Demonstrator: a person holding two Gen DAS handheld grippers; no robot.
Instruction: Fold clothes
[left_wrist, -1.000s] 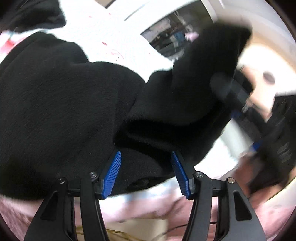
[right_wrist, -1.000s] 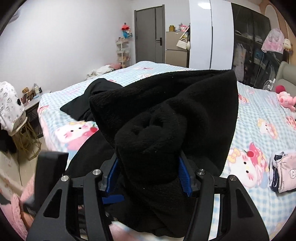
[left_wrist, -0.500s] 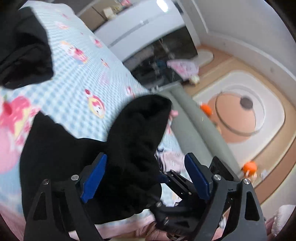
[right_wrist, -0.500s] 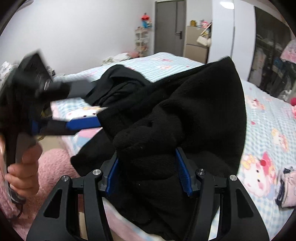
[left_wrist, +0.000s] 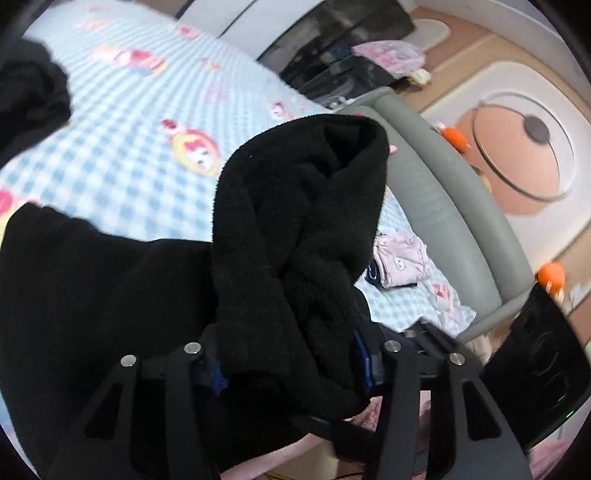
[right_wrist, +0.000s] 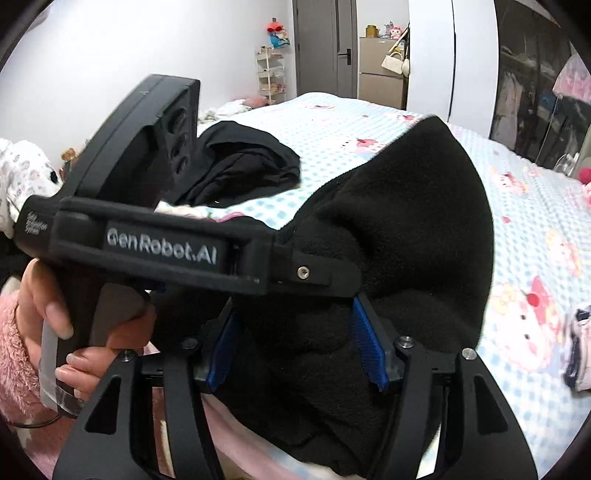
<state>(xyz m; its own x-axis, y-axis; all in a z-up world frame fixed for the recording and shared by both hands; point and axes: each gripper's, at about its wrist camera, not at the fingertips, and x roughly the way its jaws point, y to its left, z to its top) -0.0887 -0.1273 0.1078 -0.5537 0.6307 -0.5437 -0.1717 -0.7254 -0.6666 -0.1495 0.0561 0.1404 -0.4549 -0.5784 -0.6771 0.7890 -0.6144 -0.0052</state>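
Note:
A black fleece garment (left_wrist: 295, 221) is bunched and lifted over the checked blue bed (left_wrist: 129, 166). My left gripper (left_wrist: 291, 373) has a thick fold of it filling the gap between its blue pads, and its jaws are closing on it. My right gripper (right_wrist: 295, 350) is shut on another bunch of the same fleece (right_wrist: 406, 221). In the right wrist view the left gripper (right_wrist: 332, 275) reaches in from the left just above the right one, its tips buried in the fleece. A hand (right_wrist: 44, 314) in a pink fuzzy sleeve holds it.
A second black garment (right_wrist: 240, 162) lies crumpled further up the bed (right_wrist: 535, 240). Folded lilac clothes (left_wrist: 400, 260) sit near the bed's edge beside a grey padded rail (left_wrist: 436, 206). Dark wardrobes (right_wrist: 535, 74) and a door stand behind.
My left gripper let go, opened wide, rose beside the right gripper and closed on a fresh fold of the fleece. My right gripper kept its hold.

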